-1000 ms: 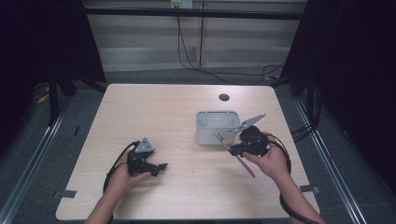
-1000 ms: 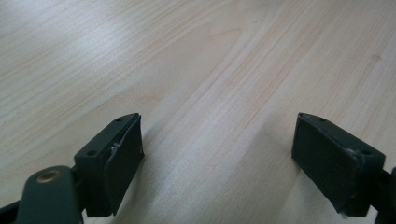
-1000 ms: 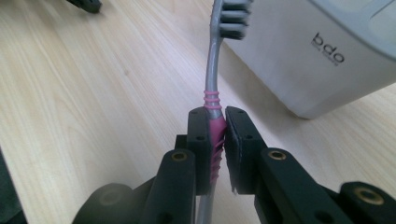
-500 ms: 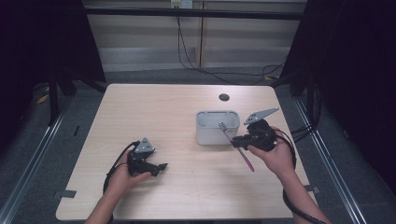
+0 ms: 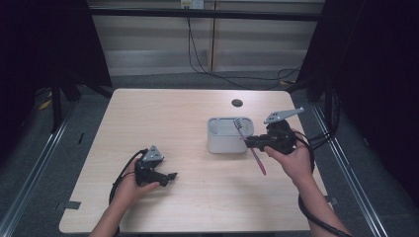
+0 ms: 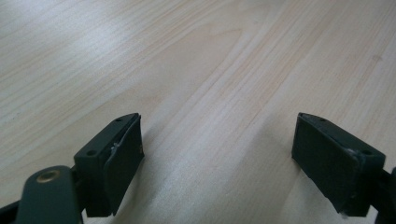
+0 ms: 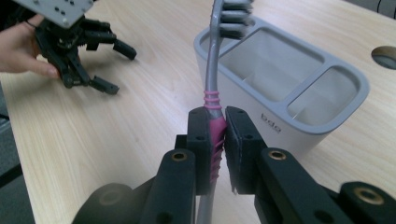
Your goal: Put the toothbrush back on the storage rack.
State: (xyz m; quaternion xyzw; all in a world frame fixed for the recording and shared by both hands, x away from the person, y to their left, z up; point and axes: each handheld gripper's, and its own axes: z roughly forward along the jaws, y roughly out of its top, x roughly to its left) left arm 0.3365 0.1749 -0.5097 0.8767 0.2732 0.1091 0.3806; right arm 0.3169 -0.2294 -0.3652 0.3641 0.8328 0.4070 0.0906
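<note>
My right gripper is shut on the pink grip of a grey and pink toothbrush. The brush stands tilted, its bristle head up over the near rim of a grey holder with separate compartments; the handle end slants down toward the table in the high view. My left gripper rests low over the table at the front left, jaws wide apart with bare wood between its pads.
A light wooden table has a dark round hole near its far edge, beyond the holder. Cables trail from both grippers. Dark floor and metal rails surround the table.
My right gripper has risen with the toothbrush and shifted right, bringing the bristle head up over the holder's rim. The left gripper has stayed put.
</note>
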